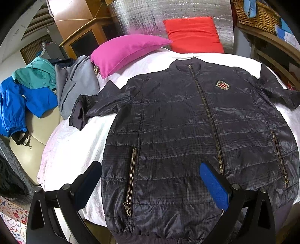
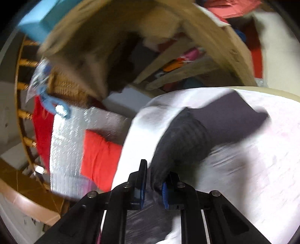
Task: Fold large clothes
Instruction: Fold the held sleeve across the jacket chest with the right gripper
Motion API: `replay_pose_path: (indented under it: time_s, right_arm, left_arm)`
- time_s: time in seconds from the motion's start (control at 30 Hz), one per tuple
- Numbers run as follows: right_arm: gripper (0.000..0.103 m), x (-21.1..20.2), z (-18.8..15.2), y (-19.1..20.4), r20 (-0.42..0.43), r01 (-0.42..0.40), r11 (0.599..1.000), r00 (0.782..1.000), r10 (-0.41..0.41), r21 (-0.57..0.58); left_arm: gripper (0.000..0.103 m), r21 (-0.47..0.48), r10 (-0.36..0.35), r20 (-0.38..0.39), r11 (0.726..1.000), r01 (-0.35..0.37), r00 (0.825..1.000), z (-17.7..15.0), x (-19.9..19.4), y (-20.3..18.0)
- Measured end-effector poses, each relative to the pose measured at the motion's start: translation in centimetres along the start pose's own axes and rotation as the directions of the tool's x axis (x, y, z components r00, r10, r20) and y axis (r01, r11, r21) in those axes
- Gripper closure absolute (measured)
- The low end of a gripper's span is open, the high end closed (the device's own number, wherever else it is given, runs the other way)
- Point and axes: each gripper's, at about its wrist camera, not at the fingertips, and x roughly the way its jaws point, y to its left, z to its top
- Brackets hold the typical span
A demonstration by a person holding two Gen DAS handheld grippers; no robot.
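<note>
A dark quilted jacket (image 1: 187,131) lies face up and zipped on the white bed cover (image 1: 75,150), collar at the far side and both sleeves spread out. My left gripper (image 1: 150,166) hovers open over the jacket's lower front, with nothing between its blue pads. In the blurred right wrist view, my right gripper (image 2: 157,174) is shut on the ribbed cuff of a jacket sleeve (image 2: 180,138), which rises off the white cover (image 2: 243,169).
A pink pillow (image 1: 127,52) and a red pillow (image 1: 193,35) lie at the head of the bed against a silver mat (image 1: 142,15). Blue (image 1: 28,101), teal and grey garments (image 1: 75,84) are heaped at the left. A wicker basket (image 1: 256,15) stands on wooden shelves at the right.
</note>
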Motion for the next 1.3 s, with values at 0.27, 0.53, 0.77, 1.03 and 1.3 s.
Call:
replay_pose_path:
  time_s: [0.27, 0.53, 0.77, 1.03, 1.3]
  right_arm:
    - [0.088, 0.2, -7.2, 8.8, -0.099, -0.105, 0.981, 0.991, 0.09, -0.166]
    - [0.088, 2.8, -17.6, 14.6, -0.24, -0.158, 0.948, 0.967, 0.09, -0.278]
    - [0.088, 5.7, -26.7, 16.5, -0.364, -0.184, 0.928, 0.93, 0.057, -0.323]
    - [0.088, 7.9, -34.4, 17.3, -0.473, -0.213, 0.901, 0.881, 0.01, -0.378]
    - [0.035, 9.2, -39.7, 15.6, -0.594, -0.233, 0.903, 0.804, -0.03, -0.361]
  left_arm:
    - [0.0, -0.052, -0.022, 0.013, 0.998, 0.023, 1.0, -0.6, -0.2, 2.6]
    - [0.0, -0.119, -0.028, -0.003, 0.993, 0.028, 1.0, -1.6, 0.7, 6.5]
    - [0.0, -0.167, -0.031, -0.015, 0.985, 0.028, 0.999, -2.6, 1.5, 9.3]
    - [0.0, -0.21, -0.037, -0.025, 0.977, 0.031, 0.999, -3.4, 2.1, 11.7]
    - [0.0, -0.235, -0.031, -0.033, 0.972, 0.022, 0.999, -3.9, 2.2, 13.1]
